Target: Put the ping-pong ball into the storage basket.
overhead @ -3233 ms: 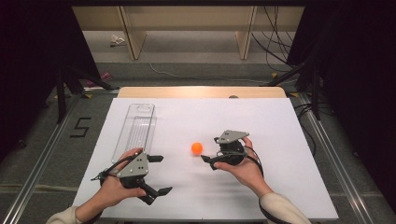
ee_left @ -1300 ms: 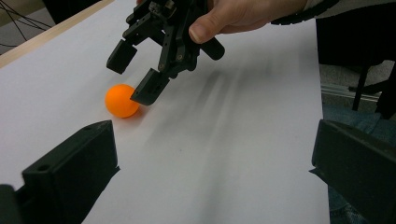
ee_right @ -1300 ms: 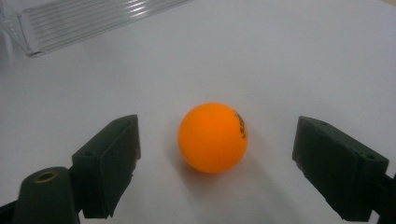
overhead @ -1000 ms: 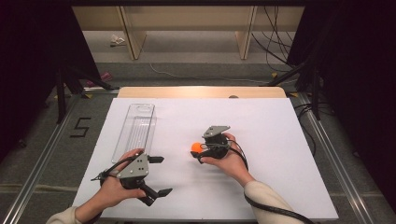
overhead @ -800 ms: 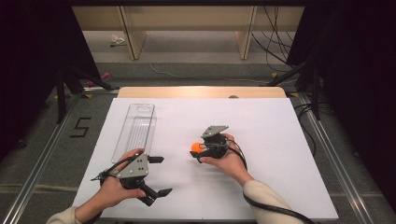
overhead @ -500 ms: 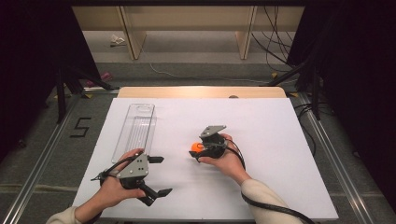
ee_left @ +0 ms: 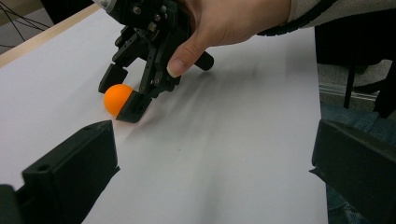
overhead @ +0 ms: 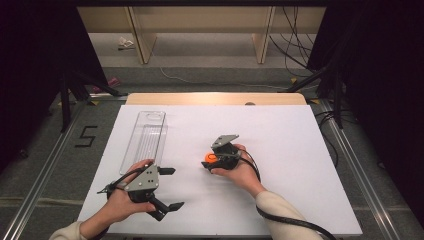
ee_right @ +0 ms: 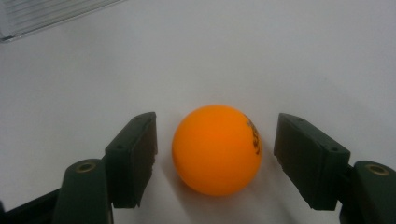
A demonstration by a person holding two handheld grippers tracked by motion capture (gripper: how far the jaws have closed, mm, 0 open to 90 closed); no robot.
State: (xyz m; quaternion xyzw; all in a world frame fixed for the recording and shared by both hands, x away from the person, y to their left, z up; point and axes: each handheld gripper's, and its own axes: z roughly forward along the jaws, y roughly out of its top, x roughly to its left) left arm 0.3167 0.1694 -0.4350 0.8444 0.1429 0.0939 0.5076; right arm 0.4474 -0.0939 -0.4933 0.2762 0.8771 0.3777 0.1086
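- The orange ball is seen lying on the white table, near its middle, between the jaws of the right gripper.
- Those jaws have just been closing; small gaps remain on both sides, so nothing is grasped yet.
- The ball could be nudged and rolled away if one pad lands first.
- The left gripper is held spread wide, empty, beside the clear tray.

Lab — white test table, dark curtains, floor cables.
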